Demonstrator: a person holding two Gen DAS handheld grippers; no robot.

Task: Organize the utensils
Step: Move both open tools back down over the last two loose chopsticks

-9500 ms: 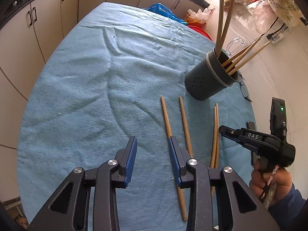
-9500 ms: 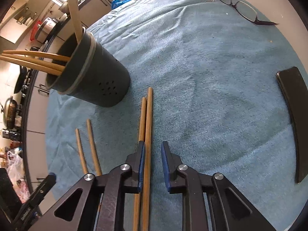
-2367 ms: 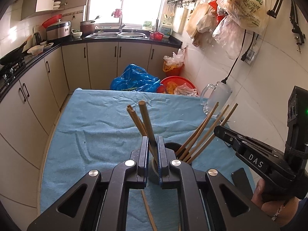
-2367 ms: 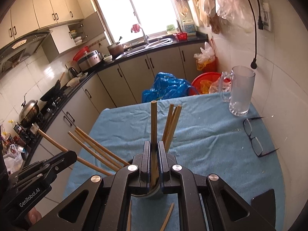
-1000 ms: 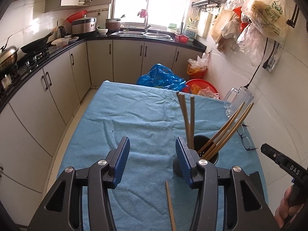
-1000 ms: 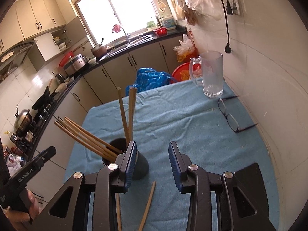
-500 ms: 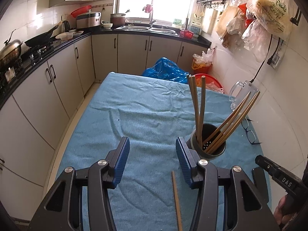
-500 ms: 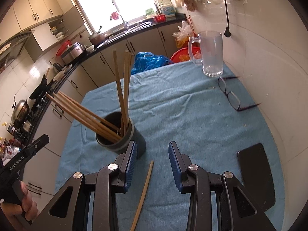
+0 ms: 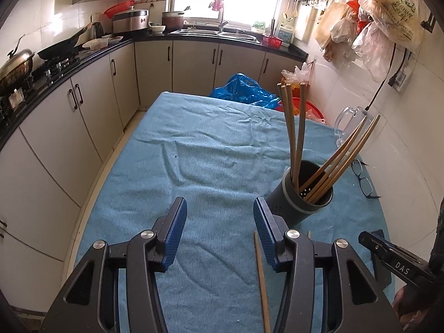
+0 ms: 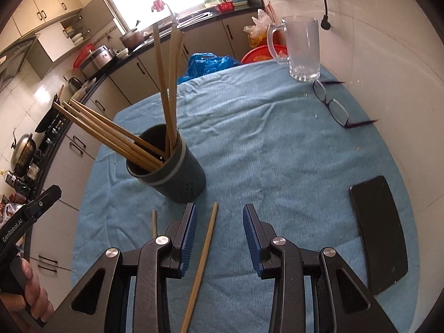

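Both pairs of jaws are spread wide, and nothing is held between them. On the left gripper (image 9: pixel 219 230), the blue-padded jaws are seen above the blue cloth (image 9: pixel 211 161) that covers the desk, and a loose chopstick (image 9: pixel 260 280) is seen lying on the cloth just inside the right-hand jaw; contact between them cannot be told. On the right gripper (image 10: pixel 219 236), the jaws are likewise held apart over the cloth, with one loose chopstick (image 10: pixel 201 266) lying slantwise between them, close by the left-hand jaw, and a second one (image 10: pixel 154 223) partly hidden just outside that jaw. A dark holder (image 10: pixel 169 172) is stood upright on the cloth ahead of both grippers, and a bundle of chopsticks (image 10: pixel 111 136) is leaned inside it. Beyond it, a glass mug (image 10: pixel 302 50), a pair of spectacles (image 10: pixel 334 108) and a black phone (image 10: pixel 380 233) are set on the cloth.
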